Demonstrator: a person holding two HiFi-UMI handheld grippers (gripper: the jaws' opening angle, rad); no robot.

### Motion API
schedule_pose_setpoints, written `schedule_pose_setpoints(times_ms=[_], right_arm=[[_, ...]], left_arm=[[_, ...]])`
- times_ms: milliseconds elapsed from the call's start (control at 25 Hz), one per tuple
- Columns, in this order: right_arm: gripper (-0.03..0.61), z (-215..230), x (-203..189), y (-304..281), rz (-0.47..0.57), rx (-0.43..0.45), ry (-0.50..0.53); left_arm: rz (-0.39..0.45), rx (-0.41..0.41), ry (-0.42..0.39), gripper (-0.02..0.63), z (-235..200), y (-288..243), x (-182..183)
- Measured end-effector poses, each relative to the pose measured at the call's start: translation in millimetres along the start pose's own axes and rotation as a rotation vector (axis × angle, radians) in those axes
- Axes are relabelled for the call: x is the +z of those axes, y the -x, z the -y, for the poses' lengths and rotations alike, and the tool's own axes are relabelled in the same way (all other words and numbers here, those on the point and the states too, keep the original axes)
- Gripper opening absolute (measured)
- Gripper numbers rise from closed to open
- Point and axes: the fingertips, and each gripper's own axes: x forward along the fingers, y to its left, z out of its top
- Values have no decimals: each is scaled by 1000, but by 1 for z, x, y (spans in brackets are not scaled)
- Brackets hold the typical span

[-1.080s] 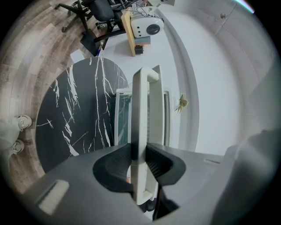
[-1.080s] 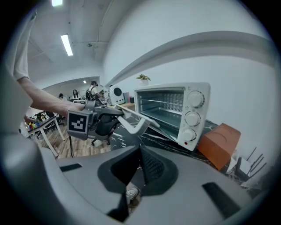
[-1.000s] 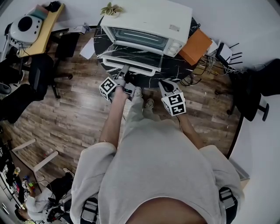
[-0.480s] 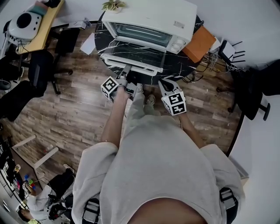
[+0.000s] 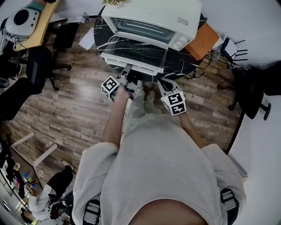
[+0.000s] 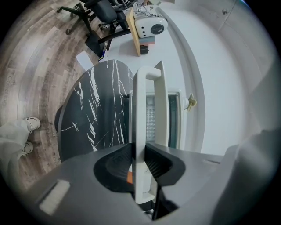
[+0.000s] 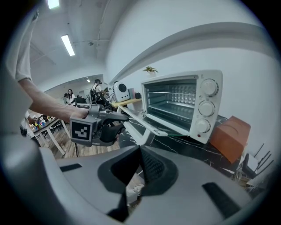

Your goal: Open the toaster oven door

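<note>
Gripping the door handle [image 6: 139, 110], the left claw [image 6: 139, 163] is holding the door [image 5: 136, 49] of the toaster oven [image 5: 153, 17] nearly flat over the black desk [image 5: 182, 66]. The right claw [image 7: 139, 165] is hovering nearby, closed and empty.

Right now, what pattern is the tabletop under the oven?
Black with white marble veins; tabletop clearest in the left gripper view.

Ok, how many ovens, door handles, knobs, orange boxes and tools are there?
Toaster oven: 1
Door handle: 1
Knobs: 3
Orange box: 1
Tools, left tool and right tool: 2
Total: 8
</note>
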Motion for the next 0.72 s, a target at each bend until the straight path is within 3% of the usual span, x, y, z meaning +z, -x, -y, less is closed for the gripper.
schedule_pose_setpoints(times_ms=[720], right_arm=[[12,-7,-17,-10,-45,28,-18]], left_arm=[[-16,74,17,75,-42,6,-2]])
